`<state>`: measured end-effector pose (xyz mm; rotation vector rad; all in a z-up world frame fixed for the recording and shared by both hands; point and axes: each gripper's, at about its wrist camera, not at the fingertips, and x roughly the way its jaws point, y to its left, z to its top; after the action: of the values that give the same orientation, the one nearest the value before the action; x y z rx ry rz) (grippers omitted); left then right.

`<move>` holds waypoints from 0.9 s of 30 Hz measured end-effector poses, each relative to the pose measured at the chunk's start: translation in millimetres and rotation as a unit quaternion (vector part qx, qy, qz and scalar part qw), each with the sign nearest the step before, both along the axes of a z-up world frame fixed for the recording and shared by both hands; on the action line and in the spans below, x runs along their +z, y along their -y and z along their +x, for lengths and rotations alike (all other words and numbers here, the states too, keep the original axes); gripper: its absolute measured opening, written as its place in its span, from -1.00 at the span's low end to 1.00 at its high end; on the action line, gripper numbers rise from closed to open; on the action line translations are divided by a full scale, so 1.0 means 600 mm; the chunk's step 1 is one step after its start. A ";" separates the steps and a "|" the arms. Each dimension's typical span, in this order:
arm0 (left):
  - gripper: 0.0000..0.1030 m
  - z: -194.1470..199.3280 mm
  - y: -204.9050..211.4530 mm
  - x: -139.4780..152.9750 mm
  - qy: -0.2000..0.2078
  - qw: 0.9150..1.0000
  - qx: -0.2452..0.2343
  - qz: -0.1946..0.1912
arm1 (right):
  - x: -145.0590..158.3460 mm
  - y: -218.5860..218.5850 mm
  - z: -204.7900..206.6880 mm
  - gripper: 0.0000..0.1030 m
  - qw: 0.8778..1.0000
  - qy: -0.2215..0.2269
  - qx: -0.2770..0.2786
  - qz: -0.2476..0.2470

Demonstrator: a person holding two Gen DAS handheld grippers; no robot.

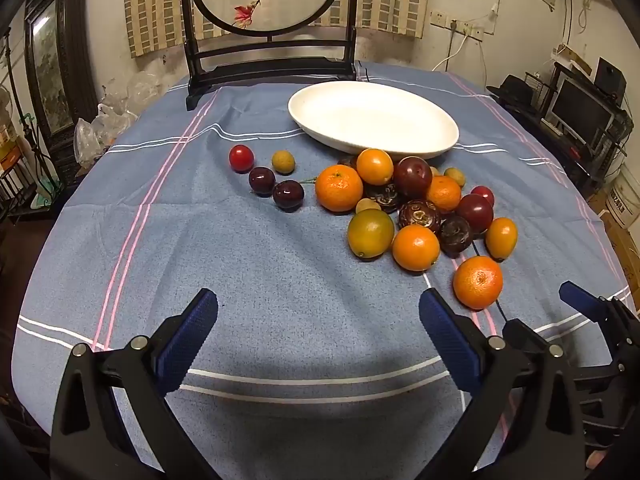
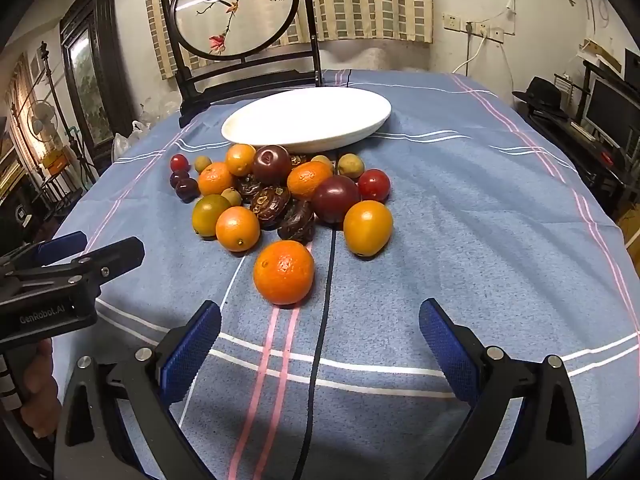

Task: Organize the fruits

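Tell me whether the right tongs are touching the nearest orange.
Apart. In the right wrist view the open right tongs sit short of the nearest orange, with bare blue cloth showing between each fingertip and the fruit.

The bench [image 1: 280, 280] wears a blue cloth [image 2: 460, 208] crossed by white and pink stripes. At its far side stands a dark wooden screen stand [image 1: 272, 68], and just in front of that rests a white oval dish [image 1: 372, 120]. A heap of fruit [image 2: 280, 196] lies on the cloth against the dish's near rim. One tangerine [image 2: 284, 272] sits apart, nearer the camera, beside a thin black cord [image 2: 324, 300].
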<state>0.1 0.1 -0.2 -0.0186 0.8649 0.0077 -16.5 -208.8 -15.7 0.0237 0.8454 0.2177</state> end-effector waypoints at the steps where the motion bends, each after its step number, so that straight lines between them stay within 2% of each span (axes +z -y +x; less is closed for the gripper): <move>1: 0.92 0.000 0.001 -0.001 0.000 1.000 0.000 0.000 | -0.001 -0.001 0.001 0.93 1.000 0.000 0.000 -0.001; 27: 0.92 -0.002 0.003 0.001 0.001 1.000 -0.001 -0.001 | -0.003 -0.005 0.000 0.93 1.000 -0.001 0.004 -0.001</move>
<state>-1.4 -1.9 0.5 -0.0196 0.8628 0.0041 -16.8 -205.6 -17.6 0.0197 0.8480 0.2237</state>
